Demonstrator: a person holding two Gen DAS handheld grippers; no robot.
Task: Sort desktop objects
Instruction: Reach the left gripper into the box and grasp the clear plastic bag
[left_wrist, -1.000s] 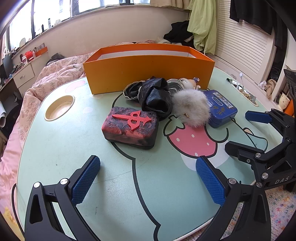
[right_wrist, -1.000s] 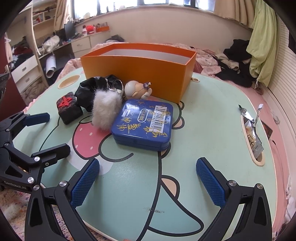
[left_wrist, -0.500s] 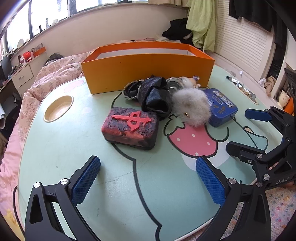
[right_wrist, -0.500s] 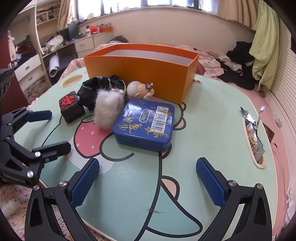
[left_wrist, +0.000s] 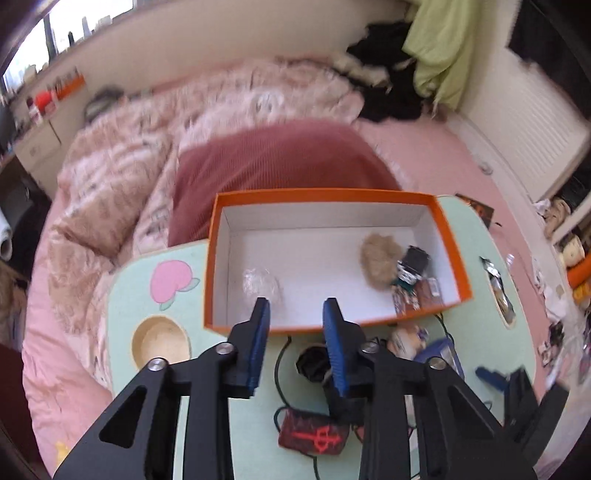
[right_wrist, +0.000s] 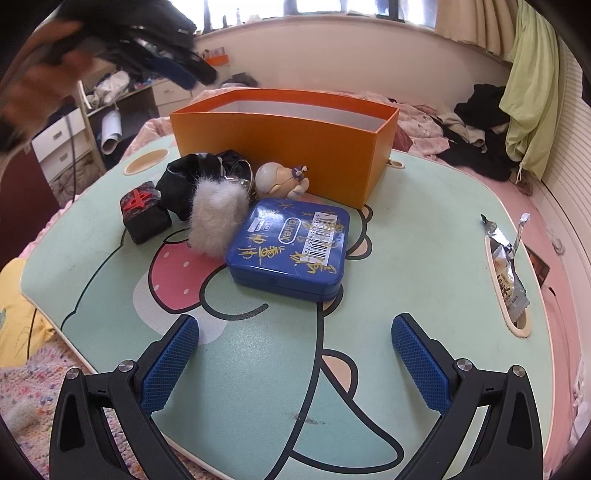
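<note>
Just before orange box (right_wrist: 284, 144): figurine (right_wrist: 275, 181), blue tin (right_wrist: 290, 247).

The blue tin (right_wrist: 290, 249) near the middle of the worktop carries a white barcode label with digits too small to read surely, a small oval brand mark, and gold handwritten characters. The dark block (right_wrist: 144, 210) bears a raised red character.

Left gripper (left_wrist: 295, 321) now above orange box (left_wrist: 448, 236) — jaws closing, empty.
</note>
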